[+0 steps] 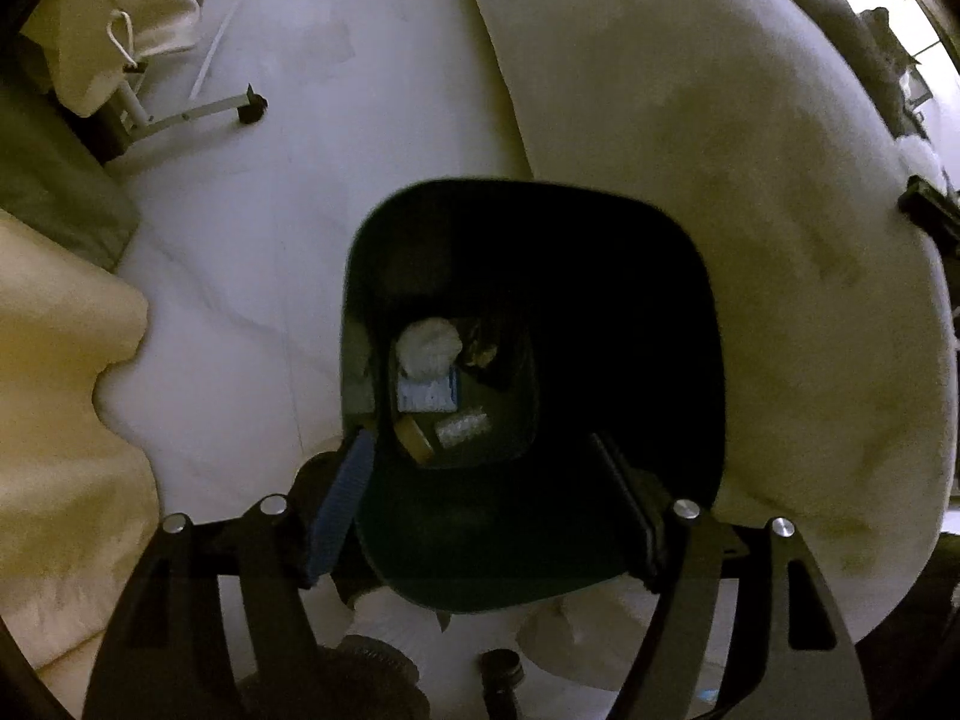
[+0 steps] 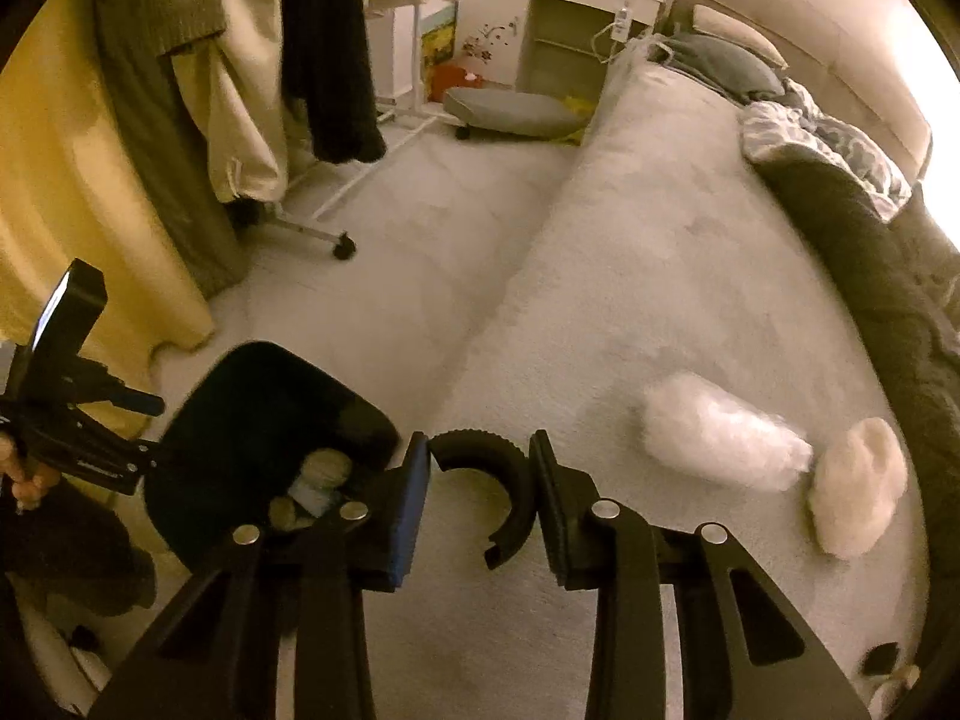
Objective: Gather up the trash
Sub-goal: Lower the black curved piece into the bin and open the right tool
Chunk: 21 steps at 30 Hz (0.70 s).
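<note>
1. The right claw (image 2: 480, 489), narrowed on a black curved plastic piece (image 2: 498, 480), hangs beside the dark bin (image 2: 264, 420); letting go here could drop it on the carpet.
2. The left claw (image 1: 480, 495) stands wide around the bin's near rim (contact unclear), so the bin could tip.

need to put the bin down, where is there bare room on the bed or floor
Bare bed surface runs from the bed edge to the dark blanket, beyond the white wads. Bare floor lies between the bed and the clothes rack's wheel. Crowded: near the wads and inside the bin.
</note>
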Available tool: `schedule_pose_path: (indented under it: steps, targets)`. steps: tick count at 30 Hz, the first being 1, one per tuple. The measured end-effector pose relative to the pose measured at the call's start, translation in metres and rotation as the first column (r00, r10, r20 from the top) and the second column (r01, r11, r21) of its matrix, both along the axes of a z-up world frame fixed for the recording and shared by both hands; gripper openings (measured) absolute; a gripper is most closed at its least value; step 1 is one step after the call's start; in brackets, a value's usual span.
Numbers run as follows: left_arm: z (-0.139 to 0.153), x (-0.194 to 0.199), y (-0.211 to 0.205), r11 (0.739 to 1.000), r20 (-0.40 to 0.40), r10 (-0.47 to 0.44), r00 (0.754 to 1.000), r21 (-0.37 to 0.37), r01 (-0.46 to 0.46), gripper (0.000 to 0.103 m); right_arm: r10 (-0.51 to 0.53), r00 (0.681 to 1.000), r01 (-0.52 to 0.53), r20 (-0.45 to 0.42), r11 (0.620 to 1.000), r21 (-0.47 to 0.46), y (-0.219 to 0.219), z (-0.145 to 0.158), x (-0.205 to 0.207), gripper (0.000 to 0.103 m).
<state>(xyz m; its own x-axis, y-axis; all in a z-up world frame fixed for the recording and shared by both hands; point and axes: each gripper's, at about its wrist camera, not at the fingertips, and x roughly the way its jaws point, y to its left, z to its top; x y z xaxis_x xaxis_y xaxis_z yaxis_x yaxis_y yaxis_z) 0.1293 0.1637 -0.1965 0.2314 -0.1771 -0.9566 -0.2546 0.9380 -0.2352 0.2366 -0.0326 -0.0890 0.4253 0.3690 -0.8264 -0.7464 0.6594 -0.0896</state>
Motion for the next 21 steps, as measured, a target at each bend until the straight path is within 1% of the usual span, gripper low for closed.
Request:
schedule_pose_path:
  steps: [3,6,9,14,17,21]
  targets:
    - [0.008,-0.002,0.005,1.0,0.024,0.004,1.0,0.003,-0.004,0.079,0.036,0.999,-0.036,-0.004,0.999,0.022,0.016,0.003,-0.008,0.034]
    - [0.014,-0.005,0.012,1.0,0.054,0.015,0.998,-0.013,-0.014,0.08,0.074,0.997,-0.072,-0.035,0.995,0.064,0.034,0.003,-0.017,0.034]
    - [0.017,-0.01,0.019,1.0,0.076,0.017,0.997,0.009,-0.018,0.08,0.105,0.992,-0.099,-0.076,0.992,0.081,0.051,-0.003,-0.023,0.034]
    - [0.022,-0.017,0.033,0.999,0.093,0.033,0.995,0.017,-0.035,0.08,0.146,0.976,-0.131,-0.165,0.987,0.096,0.084,-0.023,-0.033,0.034]
    - [0.027,-0.021,0.041,0.998,0.108,0.049,0.993,0.026,-0.053,0.08,0.155,0.965,-0.14,-0.213,0.986,0.088,0.096,-0.037,-0.036,0.034]
    - [0.039,-0.028,0.05,0.996,0.154,0.06,0.986,0.063,-0.07,0.078,0.15,0.946,-0.134,-0.286,0.988,0.075,0.107,-0.057,-0.041,0.034]
